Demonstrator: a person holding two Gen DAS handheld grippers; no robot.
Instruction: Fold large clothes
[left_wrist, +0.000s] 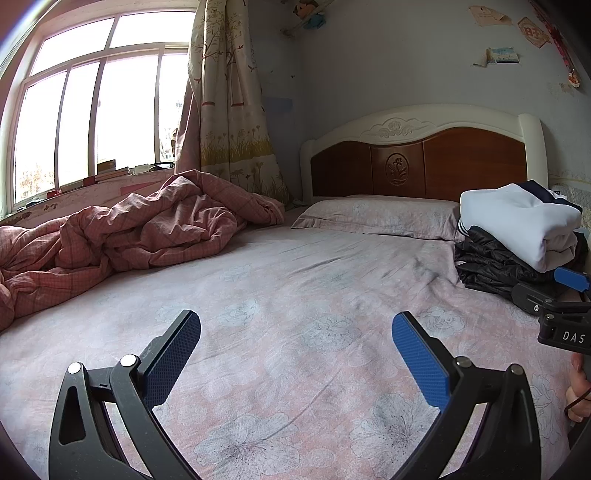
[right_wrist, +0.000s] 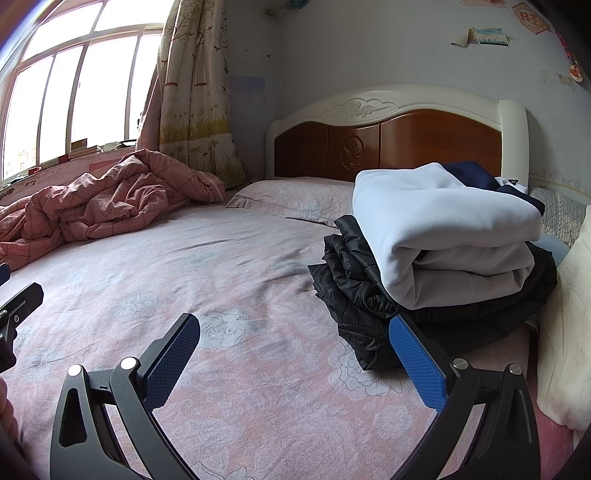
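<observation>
A folded white garment (right_wrist: 443, 236) with dark navy parts lies on top of a folded black quilted jacket (right_wrist: 354, 295) at the right side of the bed; the pile also shows in the left wrist view (left_wrist: 517, 229). My right gripper (right_wrist: 295, 332) is open and empty, low over the floral sheet (right_wrist: 229, 280), its right finger just in front of the black jacket. My left gripper (left_wrist: 295, 332) is open and empty over the bare sheet (left_wrist: 295, 280), left of the pile. The right gripper's body (left_wrist: 561, 314) shows at the right edge of the left wrist view.
A crumpled pink checked duvet (left_wrist: 122, 229) lies at the left under the window. A pillow (left_wrist: 376, 214) rests against the wood-and-white headboard (left_wrist: 417, 162). A cream cushion (right_wrist: 569, 332) stands at the right edge.
</observation>
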